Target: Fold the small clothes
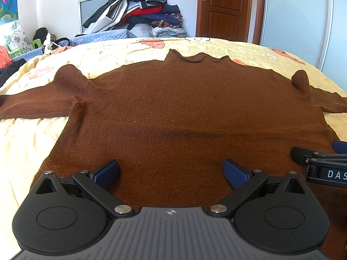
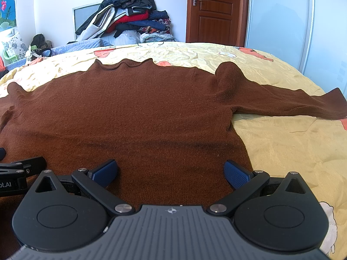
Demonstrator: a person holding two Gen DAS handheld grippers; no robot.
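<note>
A brown knitted sweater (image 1: 173, 108) lies flat on the yellow bed cover (image 1: 28, 143), collar at the far side and both sleeves spread out to the left and right. My left gripper (image 1: 171, 172) hovers over the sweater's near hem, open, with nothing between its blue pads. In the right wrist view the same sweater (image 2: 134, 112) fills the middle, and my right gripper (image 2: 171, 172) stands open over the hem near the garment's right edge. The right gripper's black body (image 1: 321, 164) shows at the right edge of the left wrist view.
A tall pile of clothes (image 1: 138, 10) is heaped behind the bed against the white wall. A wooden door (image 1: 225, 6) and a white wardrobe (image 1: 303, 21) stand at the back right. Small items (image 1: 13, 49) lie at the far left.
</note>
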